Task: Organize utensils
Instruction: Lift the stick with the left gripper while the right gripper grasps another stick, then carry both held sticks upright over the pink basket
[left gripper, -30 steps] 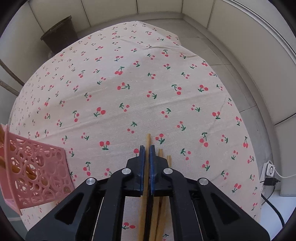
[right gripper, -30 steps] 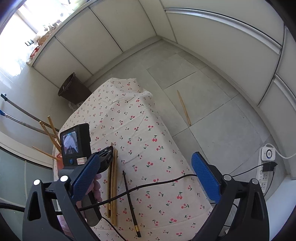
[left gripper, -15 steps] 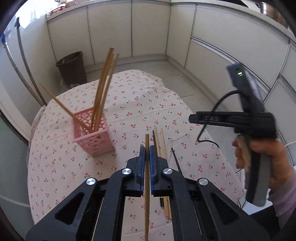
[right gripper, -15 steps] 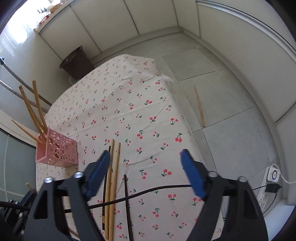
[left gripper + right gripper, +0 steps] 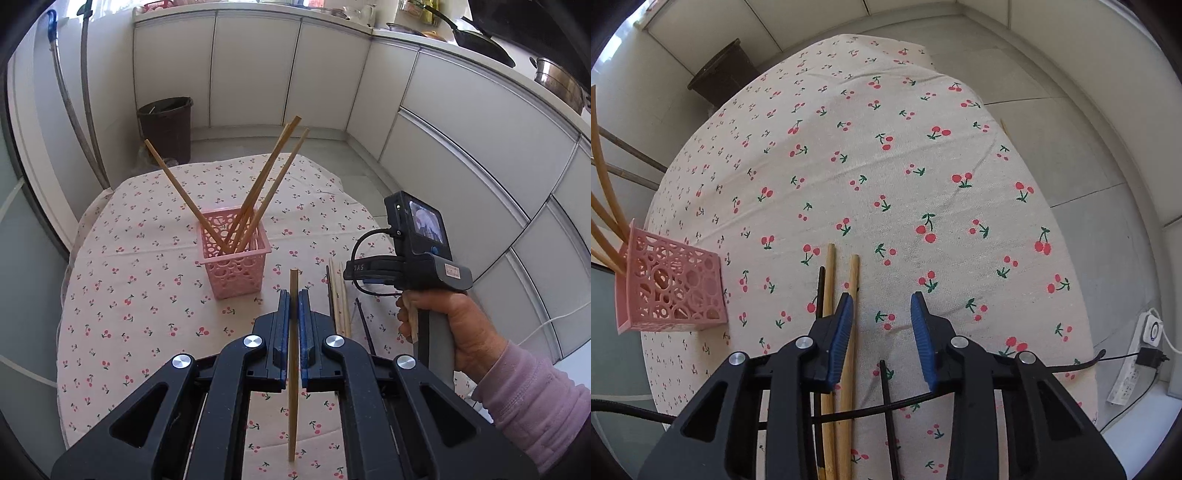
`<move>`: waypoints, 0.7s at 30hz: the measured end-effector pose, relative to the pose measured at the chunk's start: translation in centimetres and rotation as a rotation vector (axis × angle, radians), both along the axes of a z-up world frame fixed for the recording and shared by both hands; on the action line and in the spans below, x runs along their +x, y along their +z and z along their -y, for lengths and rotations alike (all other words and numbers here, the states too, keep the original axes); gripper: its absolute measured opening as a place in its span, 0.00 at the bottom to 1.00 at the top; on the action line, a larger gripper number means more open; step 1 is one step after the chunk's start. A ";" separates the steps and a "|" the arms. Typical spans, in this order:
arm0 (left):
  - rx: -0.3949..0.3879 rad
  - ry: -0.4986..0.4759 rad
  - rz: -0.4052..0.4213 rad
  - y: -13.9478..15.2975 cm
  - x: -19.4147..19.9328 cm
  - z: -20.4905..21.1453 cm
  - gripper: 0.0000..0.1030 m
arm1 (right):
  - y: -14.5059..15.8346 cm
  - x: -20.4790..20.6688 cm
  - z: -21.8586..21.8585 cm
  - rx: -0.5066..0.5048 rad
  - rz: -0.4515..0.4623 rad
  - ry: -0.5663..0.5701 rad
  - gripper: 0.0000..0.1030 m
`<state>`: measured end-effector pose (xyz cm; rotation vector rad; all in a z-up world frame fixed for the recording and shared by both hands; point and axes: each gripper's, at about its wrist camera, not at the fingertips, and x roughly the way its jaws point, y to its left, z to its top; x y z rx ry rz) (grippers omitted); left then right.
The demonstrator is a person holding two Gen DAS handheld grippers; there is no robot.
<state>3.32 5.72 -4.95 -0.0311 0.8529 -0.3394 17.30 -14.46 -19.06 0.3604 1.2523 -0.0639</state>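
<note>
One chopstick [image 5: 293,354] sits pinched upright between the left gripper's [image 5: 294,300] closed fingers, just short of the basket [image 5: 233,254]. Carry it over the rim, tip down, then release. The right gripper [image 5: 882,310] hovers wide open, empty, over two chopsticks [image 5: 849,332] on the table [image 5: 923,166].

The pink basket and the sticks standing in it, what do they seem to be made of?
The pink basket looks like moulded plastic: even matte pink, walls pierced with round cut-outs. The sticks in it look like bamboo or light wood, tan, unvarnished and square-ended, as does the chopstick clamped in the left gripper. The dark sticks on the cloth could be lacquered wood or plastic; I cannot tell.
</note>
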 end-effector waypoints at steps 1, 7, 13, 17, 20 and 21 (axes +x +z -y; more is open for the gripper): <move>-0.001 0.003 0.002 0.1 0.0 -0.2 0.04 | -0.1 0.1 -0.1 -0.001 -0.002 0.002 0.32; -0.001 0.009 0.002 0.5 -0.4 -0.4 0.04 | -0.4 0.9 -1.4 -0.051 0.005 0.016 0.28; -0.004 0.031 -0.003 0.4 -0.2 -0.9 0.04 | -0.4 0.5 -1.8 -0.071 0.032 0.047 0.05; -0.020 0.038 0.008 0.7 -0.1 -1.2 0.04 | 1.9 -1.6 -1.2 -0.038 0.133 0.047 0.05; -0.034 0.037 0.038 1.4 -0.5 -1.4 0.04 | 4.6 -3.4 -1.0 -0.017 0.210 0.063 0.05; -0.039 0.036 0.046 1.7 -0.7 -1.5 0.04 | 5.7 -4.2 -0.9 -0.015 0.237 0.068 0.05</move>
